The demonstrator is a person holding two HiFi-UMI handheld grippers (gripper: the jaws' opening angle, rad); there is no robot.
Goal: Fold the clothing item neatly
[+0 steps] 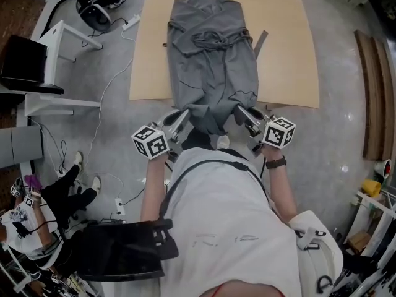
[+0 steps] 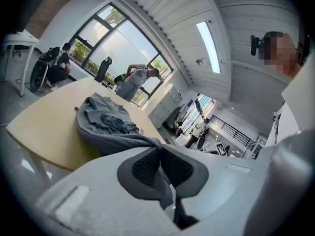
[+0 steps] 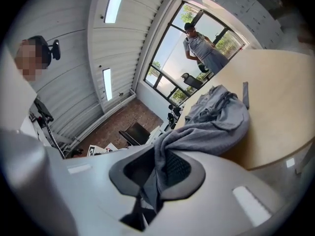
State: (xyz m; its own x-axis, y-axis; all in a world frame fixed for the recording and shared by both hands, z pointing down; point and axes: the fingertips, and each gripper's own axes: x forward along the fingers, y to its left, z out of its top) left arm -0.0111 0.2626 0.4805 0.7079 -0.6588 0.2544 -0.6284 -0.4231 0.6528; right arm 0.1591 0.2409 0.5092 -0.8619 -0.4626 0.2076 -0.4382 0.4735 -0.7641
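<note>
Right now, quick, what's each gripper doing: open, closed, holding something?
The left gripper is closed on the near edge of the gray garment.
The right gripper is closed on that same edge too.

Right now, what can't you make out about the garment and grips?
Head view: the frame top cuts off the table's far edge.
Left gripper view: the garment's far end hides behind its own bunched folds.
Right gripper view: bunched cloth hides which part the right gripper pinches.
</note>
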